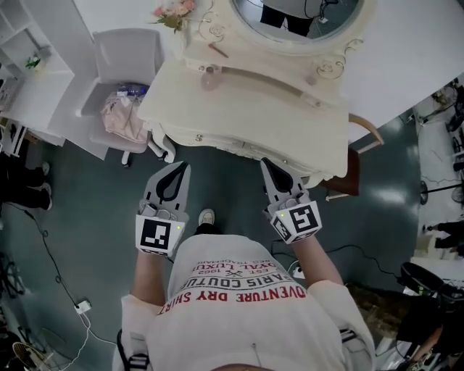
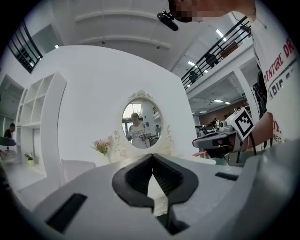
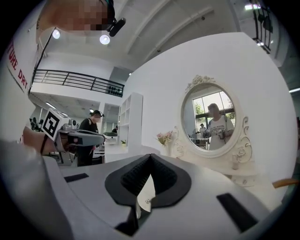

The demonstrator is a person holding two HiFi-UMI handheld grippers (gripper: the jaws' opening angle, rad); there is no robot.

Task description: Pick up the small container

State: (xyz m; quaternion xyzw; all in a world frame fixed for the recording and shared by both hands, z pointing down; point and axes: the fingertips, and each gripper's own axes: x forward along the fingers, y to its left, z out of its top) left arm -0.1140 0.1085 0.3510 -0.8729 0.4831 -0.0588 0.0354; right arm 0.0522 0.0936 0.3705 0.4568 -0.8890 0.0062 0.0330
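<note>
Left gripper (image 1: 180,169): clenched, empty.
Right gripper (image 1: 267,164): clenched, empty.
Risk: unopened, either could knock container (image 3: 234,162) off worktop (image 1: 239,123).

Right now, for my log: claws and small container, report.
Left claw, right claw shut, empty, short of dressing table. Small container on tabletop near mirror, untouched. Path looks clear.
</note>
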